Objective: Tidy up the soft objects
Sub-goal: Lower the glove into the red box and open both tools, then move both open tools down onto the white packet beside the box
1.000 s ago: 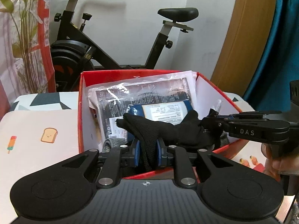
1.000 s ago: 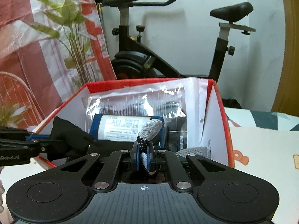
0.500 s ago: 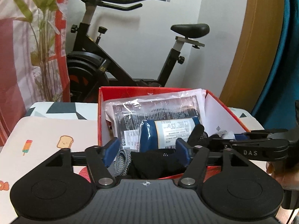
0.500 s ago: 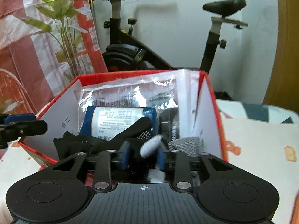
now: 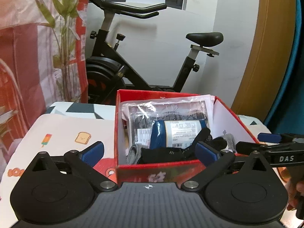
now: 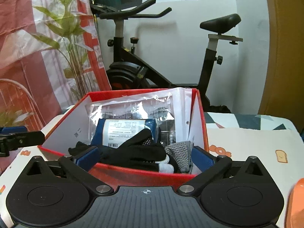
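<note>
— Both views, please. Left wrist?
— Left gripper [image 5: 150,151] spread wide, empty; limp black knitted glove [image 5: 171,152] lies inside red cardboard box [image 5: 152,168].
— Right wrist?
— Right gripper [image 6: 144,156] likewise wide, empty. Glove looks light, floppy: pinch its bunched cuff.

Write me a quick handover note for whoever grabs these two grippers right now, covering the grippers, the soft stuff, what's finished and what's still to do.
Left gripper: open, holding nothing, in front of the red cardboard box.
Right gripper: open, holding nothing, at the box's near wall.
Black fabric glove: loose inside the box near the front, beside a grey knitted piece. Behind them stand a blue labelled packet and a clear plastic bag of dark items.
Done: the glove is in the box and no gripper holds it.
Left: no other soft item shows on the printed tablecloth in either view; check outside the frames before stopping.
</note>
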A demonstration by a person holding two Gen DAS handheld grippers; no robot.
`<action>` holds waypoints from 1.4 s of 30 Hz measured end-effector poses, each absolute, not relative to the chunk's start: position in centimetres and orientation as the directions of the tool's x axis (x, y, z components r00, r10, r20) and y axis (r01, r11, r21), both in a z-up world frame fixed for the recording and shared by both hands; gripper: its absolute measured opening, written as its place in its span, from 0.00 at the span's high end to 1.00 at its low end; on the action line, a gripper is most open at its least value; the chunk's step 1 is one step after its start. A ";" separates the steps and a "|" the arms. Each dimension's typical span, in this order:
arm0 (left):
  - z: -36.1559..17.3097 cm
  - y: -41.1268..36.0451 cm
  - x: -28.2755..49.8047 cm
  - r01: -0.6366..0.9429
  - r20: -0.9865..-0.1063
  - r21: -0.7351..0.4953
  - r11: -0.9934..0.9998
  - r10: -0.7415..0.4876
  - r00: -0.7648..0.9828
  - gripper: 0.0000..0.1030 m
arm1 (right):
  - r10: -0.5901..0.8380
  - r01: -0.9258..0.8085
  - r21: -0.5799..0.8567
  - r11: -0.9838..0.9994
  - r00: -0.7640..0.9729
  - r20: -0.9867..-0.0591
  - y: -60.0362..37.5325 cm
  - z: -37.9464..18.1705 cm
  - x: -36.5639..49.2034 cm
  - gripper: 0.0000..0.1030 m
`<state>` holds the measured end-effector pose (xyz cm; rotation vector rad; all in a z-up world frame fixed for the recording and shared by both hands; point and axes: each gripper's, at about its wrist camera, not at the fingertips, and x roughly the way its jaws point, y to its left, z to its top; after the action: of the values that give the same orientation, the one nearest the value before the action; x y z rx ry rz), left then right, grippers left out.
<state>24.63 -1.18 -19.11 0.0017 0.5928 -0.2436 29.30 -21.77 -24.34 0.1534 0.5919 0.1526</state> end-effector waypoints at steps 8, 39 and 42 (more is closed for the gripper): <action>-19.6 -1.0 20.9 0.198 -0.530 -0.021 0.980 -0.179 0.829 0.00 | 0.178 -0.106 0.168 0.980 0.844 -0.506 -21.2 -24.4 24.8 0.00; -27.0 0.8 16.7 0.108 -0.666 -0.042 0.993 -0.109 0.738 0.00 | 0.350 -0.252 0.248 0.935 0.758 -0.551 -16.3 -33.8 19.1 0.34; -27.4 0.7 16.8 0.118 -0.673 -0.049 0.992 -0.120 0.730 0.00 | 0.355 -0.246 0.260 0.934 0.736 -0.576 -16.2 -34.8 20.2 0.34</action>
<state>16.85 0.74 -27.40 -0.0027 0.7416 -0.1314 20.17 -16.17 -34.80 0.1715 0.6661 0.3316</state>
